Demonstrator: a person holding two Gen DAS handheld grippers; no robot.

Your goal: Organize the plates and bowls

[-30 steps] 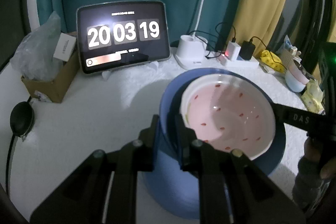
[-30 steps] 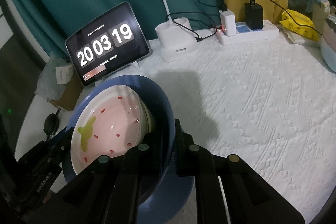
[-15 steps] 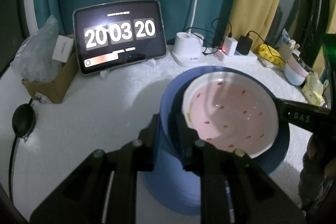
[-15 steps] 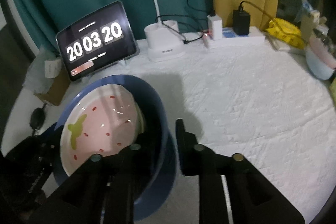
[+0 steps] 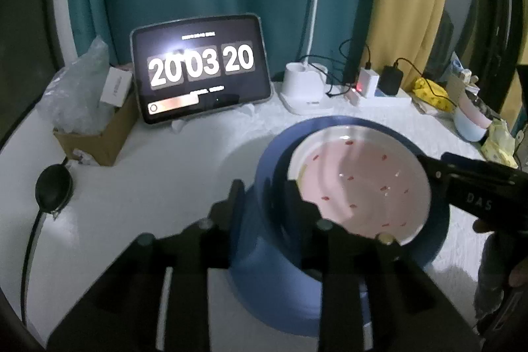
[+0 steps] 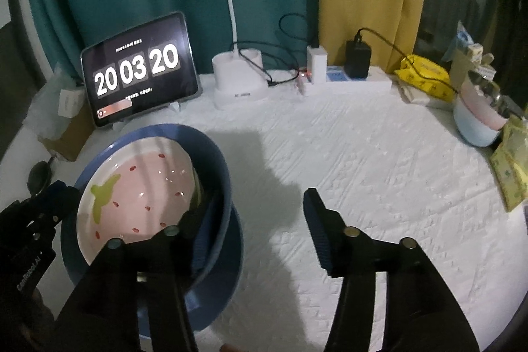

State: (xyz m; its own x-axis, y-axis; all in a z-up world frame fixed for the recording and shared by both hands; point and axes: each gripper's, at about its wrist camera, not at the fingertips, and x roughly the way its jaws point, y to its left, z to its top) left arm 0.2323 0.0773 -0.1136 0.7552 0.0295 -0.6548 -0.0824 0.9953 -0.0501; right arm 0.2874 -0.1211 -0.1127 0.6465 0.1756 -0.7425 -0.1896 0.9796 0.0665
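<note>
- Draped in a white textured cloth [image 6: 379, 174], table filling the lower half of both views, teal and yellow curtains hanging behind.
- Sitting at lower left of the right wrist view: pink strawberry-pattern plate [image 6: 138, 190] nesting inside blue bowl [image 6: 214, 167], that bowl standing on a blue plate [image 6: 227, 282].
- Showing the same stack at centre right of the left wrist view: pink plate [image 5: 359, 183] inside the bowl [image 5: 264, 240].
- Straddling the bowl's near wall, left gripper [image 5: 264, 200] just opening, jaws narrowly parted, one finger outside, one inside; pad contact hard to judge.
- Opening wide, right gripper [image 6: 257, 213] keeping one finger inside the bowl's rim and the other well clear over bare cloth, gripping nothing.
- Leaning at upper left, tablet [image 6: 140, 68] displaying a clock.
- Standing beside it, white desk lamp [image 6: 237, 78], then a power strip [image 6: 346, 81] with chargers.
- Resting at far right, a pale bowl [image 6: 475, 121] and yellow packets [image 6: 425, 75].
- Sitting at far left of the left wrist view, cardboard box [image 5: 95, 134] holding plastic wrap.
</note>
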